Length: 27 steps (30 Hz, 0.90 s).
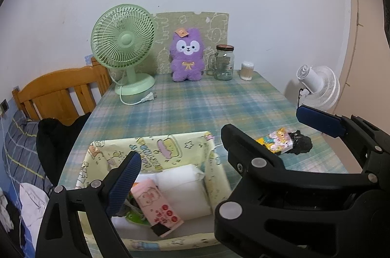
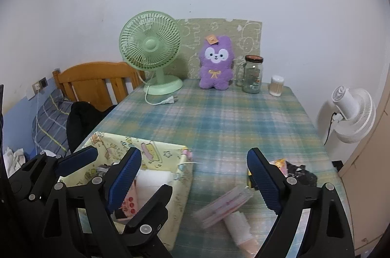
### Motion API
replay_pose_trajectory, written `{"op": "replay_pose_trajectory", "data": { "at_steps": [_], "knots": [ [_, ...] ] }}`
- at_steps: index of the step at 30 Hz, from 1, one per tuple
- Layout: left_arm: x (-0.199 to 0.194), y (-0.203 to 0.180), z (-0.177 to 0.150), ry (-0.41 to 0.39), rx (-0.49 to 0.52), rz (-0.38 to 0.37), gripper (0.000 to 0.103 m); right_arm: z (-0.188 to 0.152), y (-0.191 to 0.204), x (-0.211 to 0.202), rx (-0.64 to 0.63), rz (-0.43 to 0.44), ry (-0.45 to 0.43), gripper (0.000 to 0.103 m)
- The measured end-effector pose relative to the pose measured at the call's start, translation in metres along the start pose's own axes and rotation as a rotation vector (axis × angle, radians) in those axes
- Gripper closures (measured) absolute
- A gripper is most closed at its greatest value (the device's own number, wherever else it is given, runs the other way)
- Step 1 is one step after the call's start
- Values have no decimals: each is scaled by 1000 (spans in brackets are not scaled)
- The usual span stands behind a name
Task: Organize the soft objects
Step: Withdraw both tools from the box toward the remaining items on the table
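Observation:
A yellow cartoon-print fabric basket (image 1: 151, 148) (image 2: 158, 155) sits at the table's near left. In it lie a white folded cloth (image 1: 182, 187) (image 2: 151, 182) and a pink tissue pack (image 1: 156, 206). My left gripper (image 1: 219, 160) is open and empty, hovering above the basket; it also shows at the left of the right wrist view. My right gripper (image 2: 195, 182) is open and empty above a pink striped packet (image 2: 224, 206) and a white-pink roll (image 2: 240, 228) on the tablecloth. A colourful tissue pack (image 1: 275, 141) lies on a black soft item (image 1: 301, 142) (image 2: 302, 172) at the right.
At the table's back stand a green fan (image 1: 124, 48) with a loose plug (image 1: 148, 97), a purple plush (image 1: 186, 55), a glass jar (image 1: 224, 63) and a cotton swab tub (image 1: 246, 70). A white fan (image 2: 351, 116) stands off the right edge. A wooden bed (image 1: 61, 92) is on the left.

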<state>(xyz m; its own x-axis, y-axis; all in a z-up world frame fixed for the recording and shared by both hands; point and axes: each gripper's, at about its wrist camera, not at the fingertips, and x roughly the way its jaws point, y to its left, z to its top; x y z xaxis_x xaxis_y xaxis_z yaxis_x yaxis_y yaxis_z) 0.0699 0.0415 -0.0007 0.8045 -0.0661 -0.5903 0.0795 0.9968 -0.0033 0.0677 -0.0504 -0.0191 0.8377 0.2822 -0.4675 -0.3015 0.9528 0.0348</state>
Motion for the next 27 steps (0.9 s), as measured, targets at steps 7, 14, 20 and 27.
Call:
{"op": "replay_pose_trajectory", "data": {
  "at_steps": [7,14,20,27],
  "knots": [
    [-6,-22,5,-27,21,10,6,0,-21,-13,26,-11,-28,12],
    [-8,-47,8,-45,35,4,4,-3,-45,-25,56,-47,-46,10],
    [-5,-68,8,-36,37,-13,3,-10,-68,-33,85,-79,-47,10],
    [-2,-90,7,-31,33,-27,2,-16,-91,-41,106,-108,-54,10]
  ]
}}
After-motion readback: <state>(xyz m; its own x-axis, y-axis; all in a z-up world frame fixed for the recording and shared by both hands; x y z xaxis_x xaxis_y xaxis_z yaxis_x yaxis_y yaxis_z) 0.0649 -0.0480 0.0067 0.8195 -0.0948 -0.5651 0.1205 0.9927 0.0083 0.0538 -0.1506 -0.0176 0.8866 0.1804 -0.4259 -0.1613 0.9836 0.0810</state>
